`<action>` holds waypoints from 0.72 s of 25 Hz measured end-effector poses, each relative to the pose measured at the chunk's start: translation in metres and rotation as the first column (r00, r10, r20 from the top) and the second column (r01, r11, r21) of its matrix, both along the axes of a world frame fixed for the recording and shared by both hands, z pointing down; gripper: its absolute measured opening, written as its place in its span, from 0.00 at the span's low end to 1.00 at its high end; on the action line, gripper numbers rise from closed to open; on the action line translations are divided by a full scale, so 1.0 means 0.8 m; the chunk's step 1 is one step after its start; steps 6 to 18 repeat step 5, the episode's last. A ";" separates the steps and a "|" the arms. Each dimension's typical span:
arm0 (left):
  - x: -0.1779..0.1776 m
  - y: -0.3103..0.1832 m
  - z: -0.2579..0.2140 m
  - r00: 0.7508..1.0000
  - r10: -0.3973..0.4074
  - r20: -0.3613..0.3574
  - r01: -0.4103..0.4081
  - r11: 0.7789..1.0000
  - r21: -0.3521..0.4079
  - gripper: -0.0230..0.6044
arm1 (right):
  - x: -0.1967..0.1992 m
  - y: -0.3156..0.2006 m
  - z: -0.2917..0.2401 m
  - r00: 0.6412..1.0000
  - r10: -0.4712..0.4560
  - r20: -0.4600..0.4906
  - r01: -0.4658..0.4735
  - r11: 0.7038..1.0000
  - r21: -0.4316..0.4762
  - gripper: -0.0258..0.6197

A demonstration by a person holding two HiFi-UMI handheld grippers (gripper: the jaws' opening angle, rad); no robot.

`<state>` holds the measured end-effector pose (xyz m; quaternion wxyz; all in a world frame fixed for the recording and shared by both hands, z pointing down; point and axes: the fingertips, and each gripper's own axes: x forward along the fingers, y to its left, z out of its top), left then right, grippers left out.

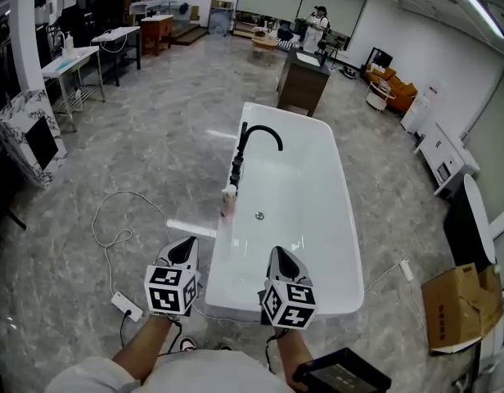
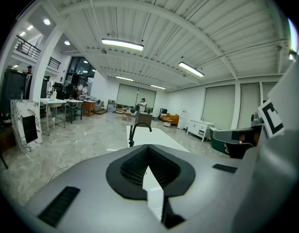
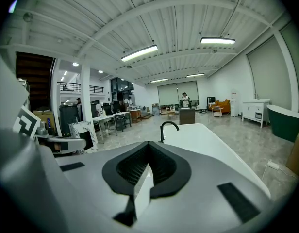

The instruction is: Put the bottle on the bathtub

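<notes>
A: Where's the small pinkish bottle w/ a pale cap sitting?
B: It's standing on the left rim of the white glossy freestanding bathtub, just in front of the black curved metal tap, approx midway along that side. It's looking upright.
A: Tongs touching it?
B: No. Both are hovering at the tub's near end, well apart from the bottle. L tongs are sitting closed, pads together, nothing btwn them. R tongs are closed & empty too.
A: Pointing which way?
B: Both are pointing along the tub toward the tap, tilting slightly down. The L tongs are hanging just outside the left rim, the R tongs over the basin's near end.
A: Anything else nearby?
B: A white cable is looping over the grey marble-look floor left of the tub, near a white power strip. A brown cardboard box is lying off to the right.
</notes>
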<state>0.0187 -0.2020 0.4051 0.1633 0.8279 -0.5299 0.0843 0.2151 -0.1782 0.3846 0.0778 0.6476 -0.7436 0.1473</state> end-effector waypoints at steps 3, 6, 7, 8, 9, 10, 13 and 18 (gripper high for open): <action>-0.001 -0.002 -0.001 1.000 0.000 0.000 0.000 1.000 0.001 0.04 | 0.000 -0.001 0.002 1.000 0.004 0.000 -0.004 1.000 -0.004 0.08; -0.004 -0.003 0.000 1.000 -0.002 0.000 0.002 1.000 0.000 0.04 | -0.002 -0.002 0.003 1.000 0.005 0.000 -0.005 1.000 -0.007 0.08; -0.004 -0.003 0.000 1.000 -0.002 0.000 0.002 1.000 0.000 0.04 | -0.002 -0.002 0.003 1.000 0.005 0.000 -0.005 1.000 -0.007 0.08; -0.004 -0.003 0.000 1.000 -0.002 0.000 0.002 1.000 0.000 0.04 | -0.002 -0.002 0.003 1.000 0.005 0.000 -0.005 1.000 -0.007 0.08; -0.004 -0.003 0.000 1.000 -0.002 0.000 0.002 1.000 0.000 0.04 | -0.002 -0.002 0.003 1.000 0.005 0.000 -0.005 1.000 -0.007 0.08; -0.004 -0.003 0.000 1.000 -0.002 0.000 0.002 1.000 0.000 0.04 | -0.002 -0.002 0.003 1.000 0.005 0.000 -0.005 1.000 -0.007 0.08; -0.004 -0.003 0.000 1.000 -0.002 0.000 0.002 1.000 0.000 0.04 | -0.002 -0.002 0.003 1.000 0.005 0.000 -0.005 1.000 -0.007 0.08; -0.004 -0.003 0.000 1.000 -0.002 0.000 0.002 1.000 0.000 0.04 | -0.002 -0.002 0.003 1.000 0.005 0.000 -0.005 1.000 -0.007 0.08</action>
